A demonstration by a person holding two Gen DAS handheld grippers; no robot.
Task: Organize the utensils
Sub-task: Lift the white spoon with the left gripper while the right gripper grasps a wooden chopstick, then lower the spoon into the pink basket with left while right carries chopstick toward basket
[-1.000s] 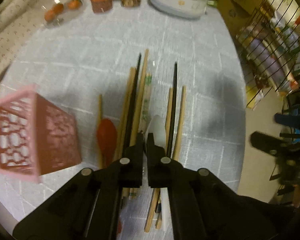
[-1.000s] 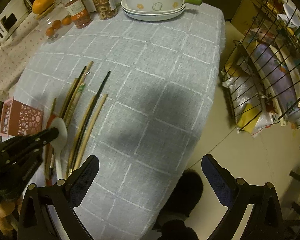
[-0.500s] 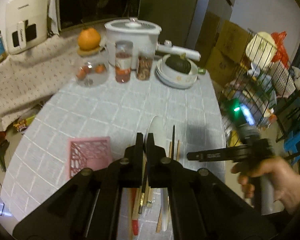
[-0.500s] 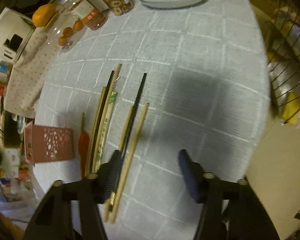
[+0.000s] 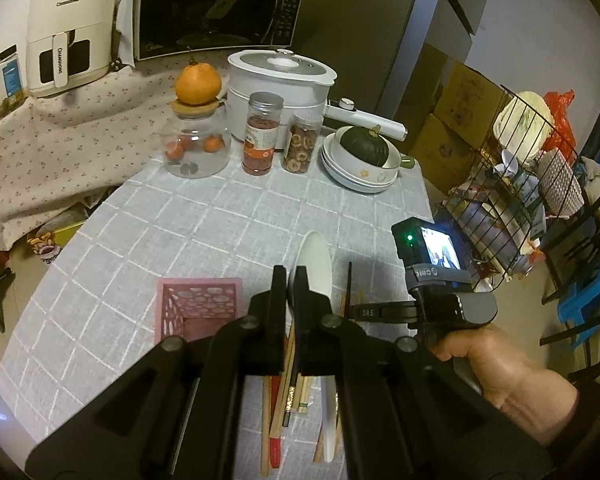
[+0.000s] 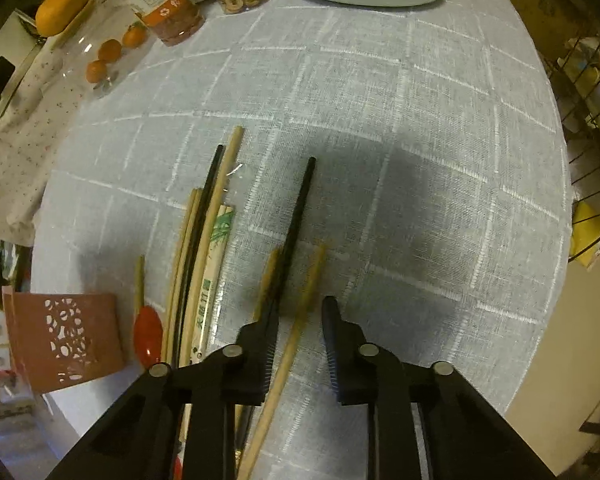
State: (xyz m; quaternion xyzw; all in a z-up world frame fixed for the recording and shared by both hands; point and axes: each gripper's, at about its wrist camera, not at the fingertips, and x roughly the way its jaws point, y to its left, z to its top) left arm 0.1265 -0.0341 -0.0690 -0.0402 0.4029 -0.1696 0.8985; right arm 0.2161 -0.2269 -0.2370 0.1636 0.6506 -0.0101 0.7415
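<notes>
My left gripper point(image 5: 290, 286) is shut on a white plastic spoon point(image 5: 316, 264) and holds it raised above the table, its bowl pointing away. The pink perforated holder point(image 5: 198, 306) stands just left of it, open top showing; it also shows in the right wrist view point(image 6: 66, 338). My right gripper point(image 6: 300, 320) is open, low over a wooden chopstick point(image 6: 296, 320) that lies between its fingers. A black chopstick point(image 6: 296, 216) lies by its left finger. More chopsticks point(image 6: 204, 236) and a red spoon point(image 6: 148, 332) lie to the left.
At the table's far side stand a glass jar with small oranges point(image 5: 194, 148), two snack jars point(image 5: 262, 136), stacked plates with a green squash point(image 5: 364, 152) and a white cooker point(image 5: 280, 84). A wire rack point(image 5: 528, 184) stands right of the table edge.
My left gripper has lifted the white spoon off the table and tilted up. My right gripper has come down over the chopsticks, its fingers narrowing around the wooden one.
</notes>
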